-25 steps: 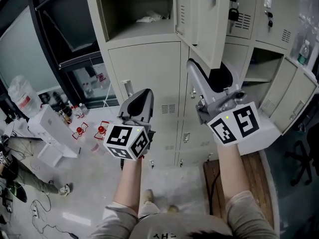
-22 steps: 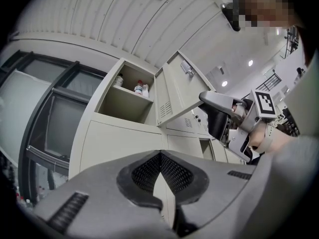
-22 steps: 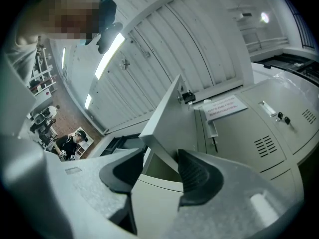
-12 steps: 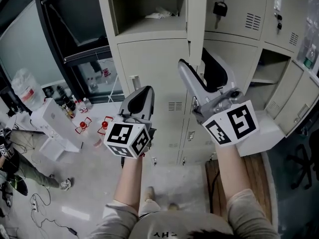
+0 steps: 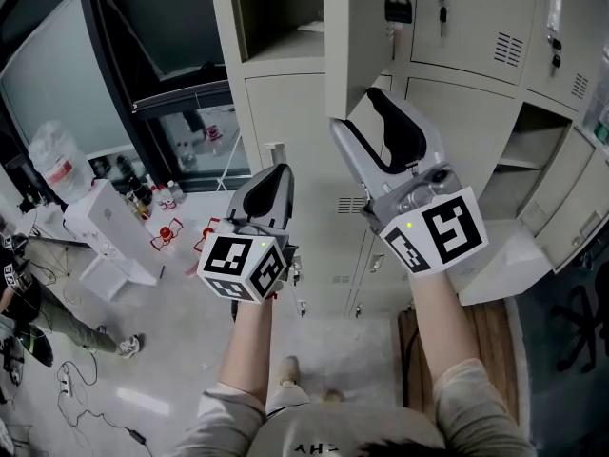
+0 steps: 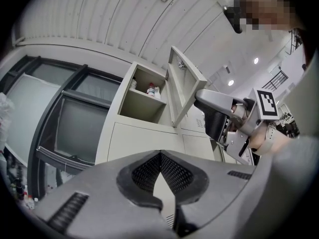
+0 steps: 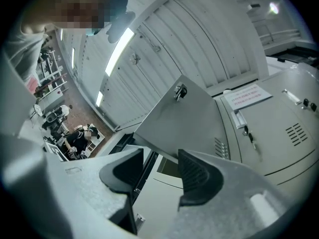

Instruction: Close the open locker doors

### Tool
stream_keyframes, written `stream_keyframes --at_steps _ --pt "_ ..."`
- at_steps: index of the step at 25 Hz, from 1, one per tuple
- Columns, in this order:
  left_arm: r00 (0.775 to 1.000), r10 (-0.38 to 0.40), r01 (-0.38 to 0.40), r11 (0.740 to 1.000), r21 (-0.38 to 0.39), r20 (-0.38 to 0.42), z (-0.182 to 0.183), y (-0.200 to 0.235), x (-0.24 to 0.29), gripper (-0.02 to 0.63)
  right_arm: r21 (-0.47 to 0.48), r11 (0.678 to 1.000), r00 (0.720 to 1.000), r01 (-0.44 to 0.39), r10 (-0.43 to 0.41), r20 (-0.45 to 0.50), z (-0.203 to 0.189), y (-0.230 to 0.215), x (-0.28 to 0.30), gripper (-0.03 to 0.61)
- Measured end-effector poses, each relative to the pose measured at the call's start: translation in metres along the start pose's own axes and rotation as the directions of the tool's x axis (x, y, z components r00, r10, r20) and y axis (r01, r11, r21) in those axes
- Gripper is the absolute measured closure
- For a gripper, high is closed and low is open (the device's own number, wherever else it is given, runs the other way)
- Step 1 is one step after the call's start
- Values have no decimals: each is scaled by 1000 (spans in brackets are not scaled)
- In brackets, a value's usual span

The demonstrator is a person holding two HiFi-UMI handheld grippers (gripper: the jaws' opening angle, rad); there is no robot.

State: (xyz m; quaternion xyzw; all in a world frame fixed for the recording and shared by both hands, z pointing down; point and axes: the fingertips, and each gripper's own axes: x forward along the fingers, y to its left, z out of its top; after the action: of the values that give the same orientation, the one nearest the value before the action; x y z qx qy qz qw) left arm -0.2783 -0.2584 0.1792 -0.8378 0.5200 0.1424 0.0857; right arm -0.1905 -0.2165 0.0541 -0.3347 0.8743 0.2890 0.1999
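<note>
- Locker bank (image 5: 304, 131): beige sheet metal; flat rectangular doors, some with small slatted vents.
- Upper door (image 5: 354, 36): open, swung out from a box-shaped compartment (image 5: 276, 12). It is edge-on in the head view and shows as a smooth flat panel in the right gripper view (image 7: 184, 118).
- Lower door (image 5: 504, 260): open at the far right, a plain pale panel tilted outward.
- Right tongs (image 5: 366, 117): grey moulded shell with ribbed black pads. The jaws stand apart with nothing between them, raised just under the upper door's bottom corner; contact cannot be judged.
- Left tongs (image 6: 160, 156): grey shell with mesh-textured black pads. The jaws are together at the tips and empty, held lower, facing closed fronts.
- Padlock (image 5: 398, 8): dark, hanging on a closed door beside the open one.
</note>
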Motion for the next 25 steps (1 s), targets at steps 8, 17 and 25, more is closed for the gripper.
stream_keyframes --at_steps 8,17,25 --pt "1000 25 -25 1000 -1 9 -4 33 5 617 -40 998 999 -51 51 -4 -20 14 34 368" --pt "999 30 -30 1000 -3 15 -3 74 15 617 -45 997 998 -61 61 -3 -41 19 70 368" --pt "1000 22 -22 1000 2 13 -6 104 26 617 -40 998 999 -45 44 -15 -62 18 100 368"
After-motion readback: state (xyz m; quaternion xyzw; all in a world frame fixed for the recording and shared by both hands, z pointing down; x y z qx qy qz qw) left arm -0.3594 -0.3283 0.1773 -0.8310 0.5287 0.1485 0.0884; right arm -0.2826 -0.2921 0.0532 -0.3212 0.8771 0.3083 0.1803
